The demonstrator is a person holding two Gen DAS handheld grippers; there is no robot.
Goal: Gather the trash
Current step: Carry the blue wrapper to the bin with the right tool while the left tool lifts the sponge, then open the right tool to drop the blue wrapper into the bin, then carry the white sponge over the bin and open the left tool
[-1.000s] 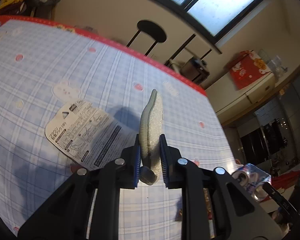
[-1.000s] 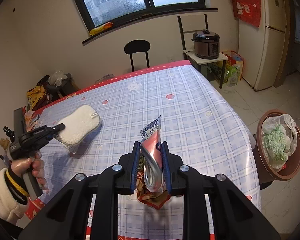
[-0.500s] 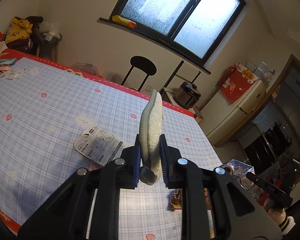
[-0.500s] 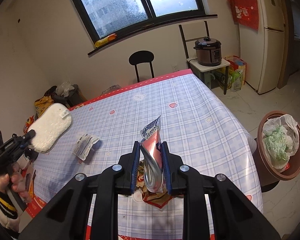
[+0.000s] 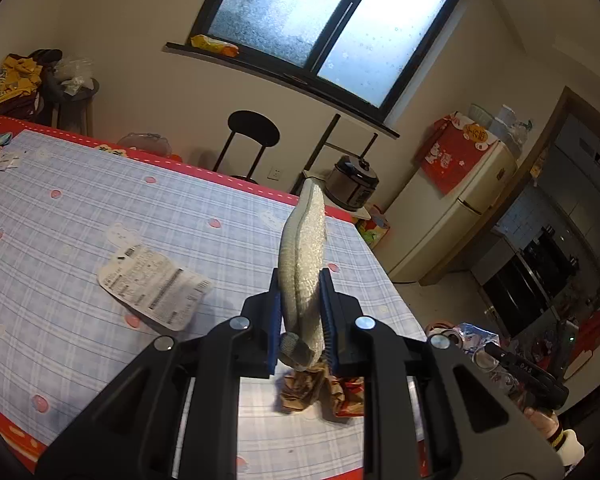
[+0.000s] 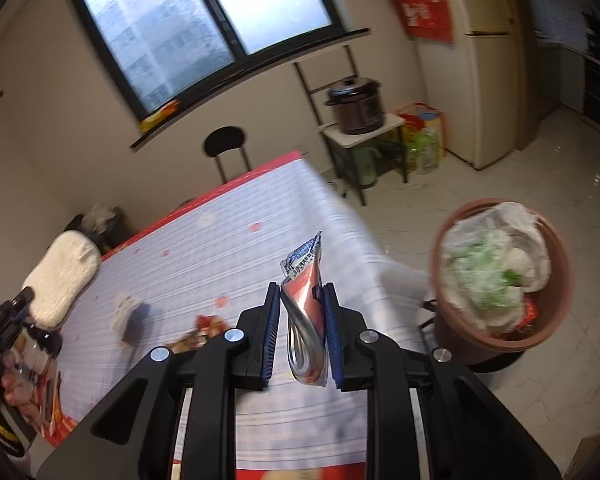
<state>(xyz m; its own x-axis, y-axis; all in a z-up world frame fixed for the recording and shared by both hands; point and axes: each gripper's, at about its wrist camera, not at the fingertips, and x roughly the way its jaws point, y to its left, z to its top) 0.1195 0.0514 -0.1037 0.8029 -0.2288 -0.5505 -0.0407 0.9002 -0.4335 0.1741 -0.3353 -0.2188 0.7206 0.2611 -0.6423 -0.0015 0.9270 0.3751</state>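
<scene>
Between the blue pads of the right gripper (image 6: 302, 320) sits a crumpled red and silver foil wrapper (image 6: 305, 304), pinched edge-on so its printed top corner sticks up past the fingertips. Jaws are nearly closed, just the thickness of the foil between them. That gripper hangs over the table's near right corner, and off to the right on the floor is the brown trash bin (image 6: 500, 280), lined with a white plastic bag and already holding greenish white stuff. Bin and wrapper are well apart.

Over on the other side, the left gripper (image 5: 302, 312) is clamped on a whitish fuzzy pad (image 5: 304, 264), kind of a sponge or scrubber, held upright on its edge above the table. Jaws only as wide as the pad is thick. From the right wrist view you can see the pad's broad face and the person's hand around the handle at the left edge.

On the blue checked tablecloth (image 5: 80, 216) with the red border: a white printed packaging card (image 5: 154, 292) lying flat, and a crumpled brown and red pile of wrappers (image 5: 320, 394) right below the left gripper. Beyond the table, a black stool (image 5: 252, 140), a rice cooker (image 6: 356, 104) on a small stand, and a cream fridge (image 6: 484, 60). The right wrist view is fairly blurred.
</scene>
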